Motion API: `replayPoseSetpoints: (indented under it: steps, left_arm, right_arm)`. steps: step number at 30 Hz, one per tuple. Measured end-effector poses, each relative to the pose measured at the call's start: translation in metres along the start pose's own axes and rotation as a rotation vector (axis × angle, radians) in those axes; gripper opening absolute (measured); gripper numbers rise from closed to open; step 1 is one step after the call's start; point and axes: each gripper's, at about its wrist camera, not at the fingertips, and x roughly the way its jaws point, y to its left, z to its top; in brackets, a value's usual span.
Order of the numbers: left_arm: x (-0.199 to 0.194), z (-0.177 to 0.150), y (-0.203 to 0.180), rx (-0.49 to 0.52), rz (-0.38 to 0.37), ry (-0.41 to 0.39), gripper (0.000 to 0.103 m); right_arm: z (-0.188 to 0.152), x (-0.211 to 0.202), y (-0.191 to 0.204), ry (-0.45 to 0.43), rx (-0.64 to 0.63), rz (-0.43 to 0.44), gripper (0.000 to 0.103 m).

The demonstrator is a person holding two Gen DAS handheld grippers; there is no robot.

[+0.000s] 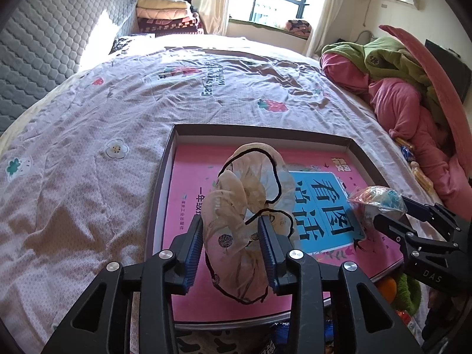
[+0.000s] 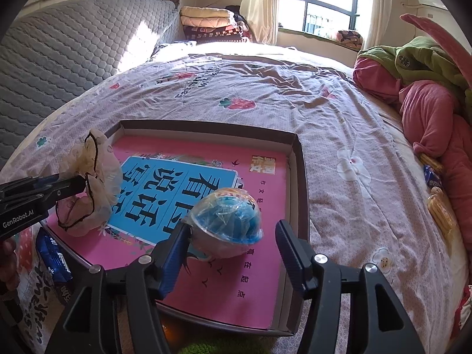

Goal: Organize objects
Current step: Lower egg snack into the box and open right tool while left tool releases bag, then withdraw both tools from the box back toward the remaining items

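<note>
A shallow cardboard box [image 1: 165, 177] [image 2: 298, 183] lies on the bed with a pink book [image 1: 188, 183] [image 2: 236, 280] inside. My left gripper [image 1: 231, 236] [image 2: 84, 184] is shut on a beige frilly fabric piece with black trim [image 1: 250, 194] [image 2: 97, 177] and holds it over the box's left side. My right gripper [image 2: 233, 236] [image 1: 380, 218] is open around a blue item wrapped in clear plastic [image 2: 227, 221] [image 1: 374, 199], which rests on the book. Its left finger touches the wrap; the right finger stands apart.
The bed has a patterned pink quilt [image 1: 118, 112] [image 2: 339, 112]. Pink and green bedding [image 1: 398, 97] [image 2: 427, 94] is piled at the right, with snack packets [image 2: 436, 203] beside it. A blue packet [image 2: 54, 261] lies left of the box. A grey headboard [image 1: 44, 44] stands at the left.
</note>
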Motion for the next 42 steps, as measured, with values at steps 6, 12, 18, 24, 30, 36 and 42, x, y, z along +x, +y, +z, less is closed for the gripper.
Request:
replayPoseSetpoints:
  steps: [6,12,18,24,30,36,42]
  left_arm:
    - [-0.007,0.002,0.003,-0.014,0.008,-0.022,0.048]
    - [-0.018,0.005,0.003,-0.020,0.021,-0.051,0.053]
    - [-0.035,0.004,-0.003,-0.014,0.024,-0.083,0.056]
    - [-0.055,-0.005,-0.010,-0.024,0.032,-0.113,0.057]
    - [-0.076,-0.015,-0.024,-0.034,0.033,-0.139,0.058]
    - [-0.093,-0.027,-0.034,-0.034,0.040,-0.149,0.059]
    - [-0.105,-0.037,-0.038,-0.040,0.062,-0.144,0.059]
  right_arm:
    - [0.001,-0.005,0.000,-0.016,-0.003,0.000,0.067]
    - [0.003,-0.011,0.000,-0.034,-0.006,0.005,0.067]
    - [0.006,-0.020,0.000,-0.065,-0.008,0.005,0.068]
    - [0.006,-0.030,0.000,-0.084,-0.006,0.025,0.069]
    - [0.007,-0.046,0.001,-0.118,-0.011,0.043,0.069]
    - [0.006,-0.061,0.000,-0.143,-0.007,0.060,0.069]
    - [0.004,-0.075,0.002,-0.172,-0.013,0.064,0.069]
